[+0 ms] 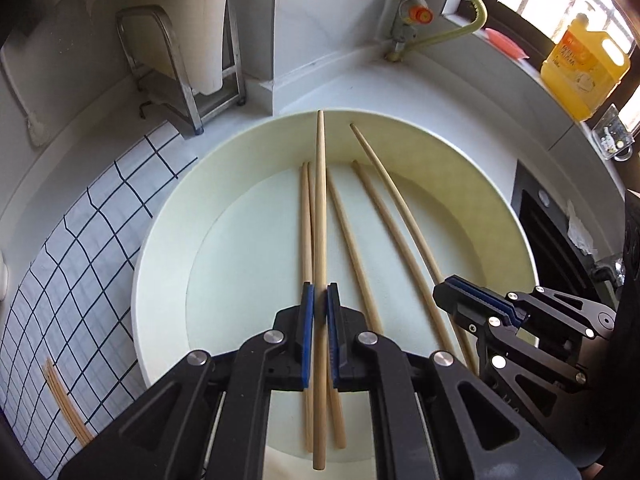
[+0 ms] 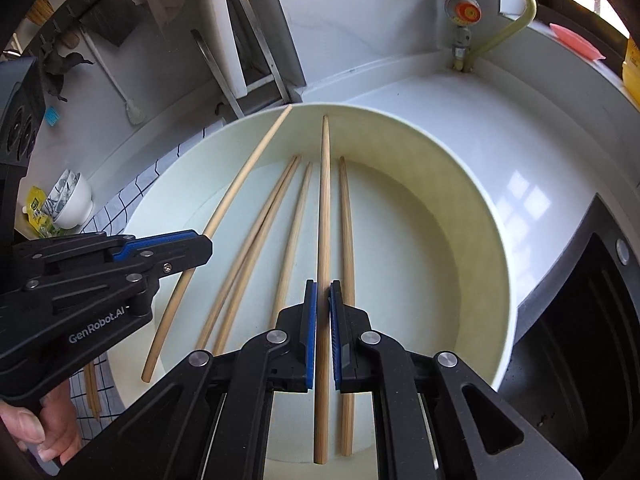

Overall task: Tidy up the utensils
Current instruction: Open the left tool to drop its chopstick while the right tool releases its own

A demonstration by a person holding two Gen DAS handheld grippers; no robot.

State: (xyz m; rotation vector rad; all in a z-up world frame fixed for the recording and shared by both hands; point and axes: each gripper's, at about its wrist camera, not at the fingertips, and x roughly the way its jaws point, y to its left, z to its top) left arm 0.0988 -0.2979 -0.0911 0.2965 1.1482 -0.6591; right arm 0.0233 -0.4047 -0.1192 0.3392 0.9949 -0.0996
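Note:
A large cream round basin (image 1: 168,216) (image 2: 472,208) holds several wooden chopsticks. My left gripper (image 1: 319,292) is shut on one chopstick (image 1: 320,200), held lengthwise above the basin; it shows in the right wrist view (image 2: 200,246) gripping the leftmost chopstick (image 2: 248,176). My right gripper (image 2: 323,290) is shut on another chopstick (image 2: 324,200); it shows in the left wrist view (image 1: 456,292) on the rightmost chopstick (image 1: 400,200). Loose chopsticks (image 1: 352,240) (image 2: 348,220) lie on the basin floor.
A checked cloth (image 1: 80,248) at left carries a few chopsticks (image 1: 64,400). A metal rack (image 1: 180,80) stands behind. A yellow jug (image 1: 584,68) sits on the sill. A dark stove (image 2: 580,320) is at right. A white bowl (image 2: 72,200) stands far left.

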